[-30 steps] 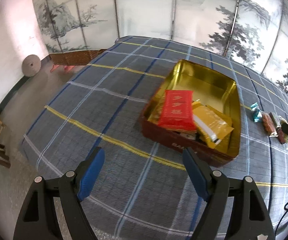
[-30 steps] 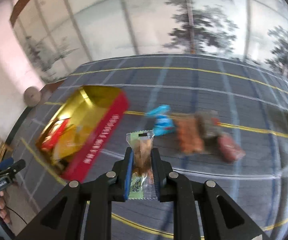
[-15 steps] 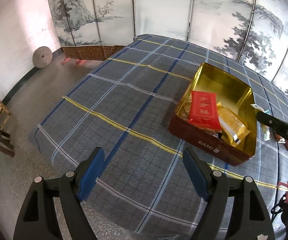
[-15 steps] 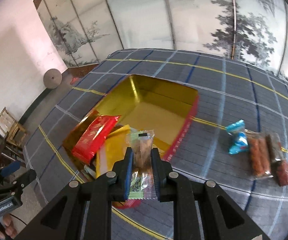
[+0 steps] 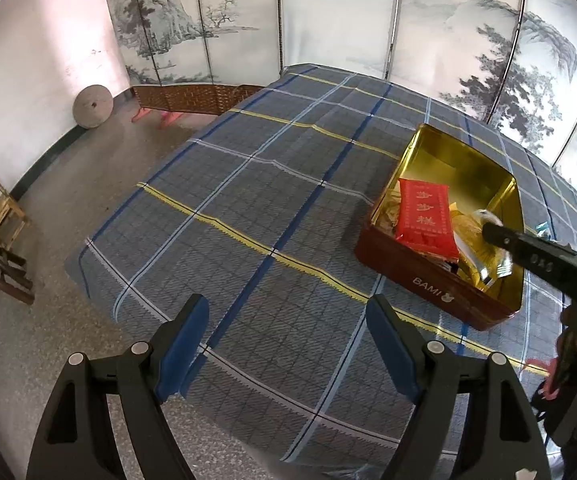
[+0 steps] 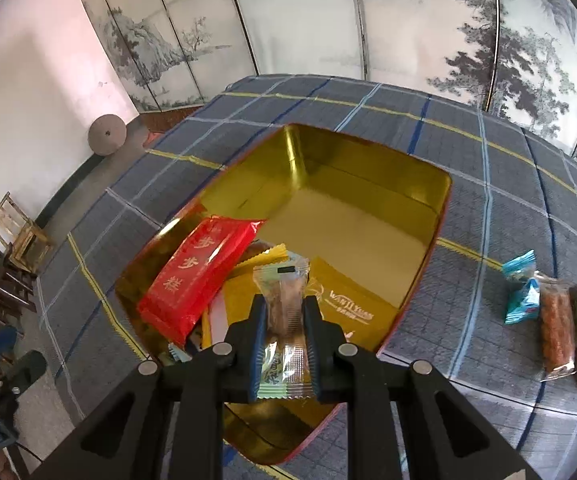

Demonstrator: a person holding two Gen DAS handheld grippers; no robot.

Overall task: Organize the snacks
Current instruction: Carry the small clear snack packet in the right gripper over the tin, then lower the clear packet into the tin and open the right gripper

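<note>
- The tabletop (image 5: 248, 208), under a blue-grey plaid cloth with yellow and white lines, shows its near corner and left edge in the left wrist view, with bare floor (image 5: 68, 184) beyond
- A wide stretch of bare cloth lies to the left of the tin (image 6: 368, 184); a painted folding screen (image 6: 308, 20) stands just behind the far edge
- The tin, red outside and gold inside, sits toward the right of the tabletop; its far half is bare gold floor, its near half holds a red packet (image 6: 196, 280) lying over yellow packets (image 6: 348, 300)
- The right gripper (image 6: 284, 320) hangs over the near part of the tin, its fingers (image 6: 258, 332) clenched on a snack bar (image 6: 284, 304)
- The snack bar stands upright between the pads: a clear wrapper with pale green crimped ends and a brown bar inside, the top sticking up above the fingers
- To the right of the tin, on the cloth, lie a blue-wrapped sweet (image 6: 522, 288) and brown bars in clear wrap (image 6: 556, 328), touching one another, apart from the tin
- The left gripper (image 5: 288, 344) is held over the near corner of the tabletop, fingers (image 5: 184, 340) spread wide and released, nothing between them
</note>
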